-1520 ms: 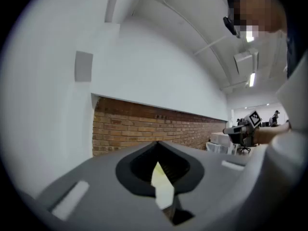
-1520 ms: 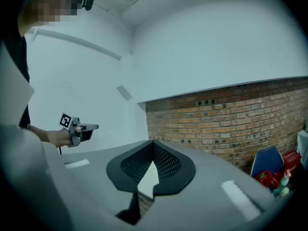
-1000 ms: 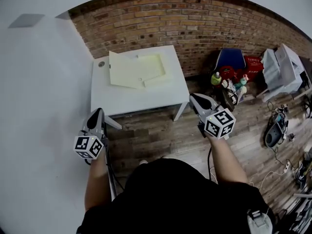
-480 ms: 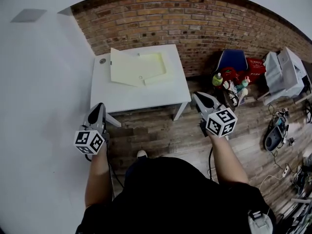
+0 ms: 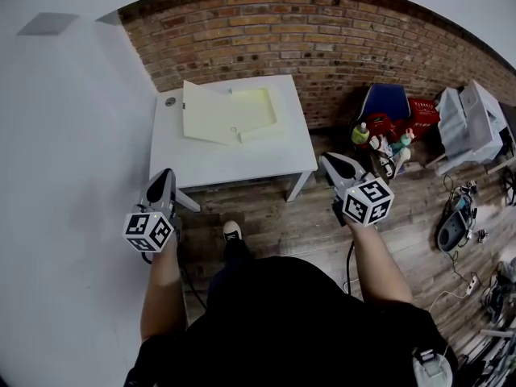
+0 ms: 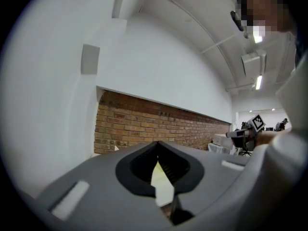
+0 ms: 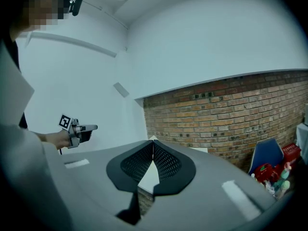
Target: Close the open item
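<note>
Closest in, a person in a dark top is seen from above, with a gripper held out in each hand. The jaws of the left gripper (image 5: 164,177) are pressed together at the tips, and nothing is caught between them. The jaws of the right gripper (image 5: 326,160) are likewise closed on nothing. A shoe (image 5: 231,232) is planted on the wood floor (image 5: 266,212), behind the two pairs of jaws and between them.

A white table (image 5: 234,164) is set ahead of both pairs of jaws, and its near edge falls between the two tips. The task's item, a pale yellow folder (image 5: 230,113), is laid open and flat on the far half of the table. It is well apart from either pair of jaws and is touched by neither. It lies more nearly in line with the left jaws than with the right.

A brick wall (image 5: 322,39) is seen beyond the table. A blue seat (image 5: 381,97) and a red basket (image 5: 419,107) are stacked against it, off to the right of the right jaws.
</note>
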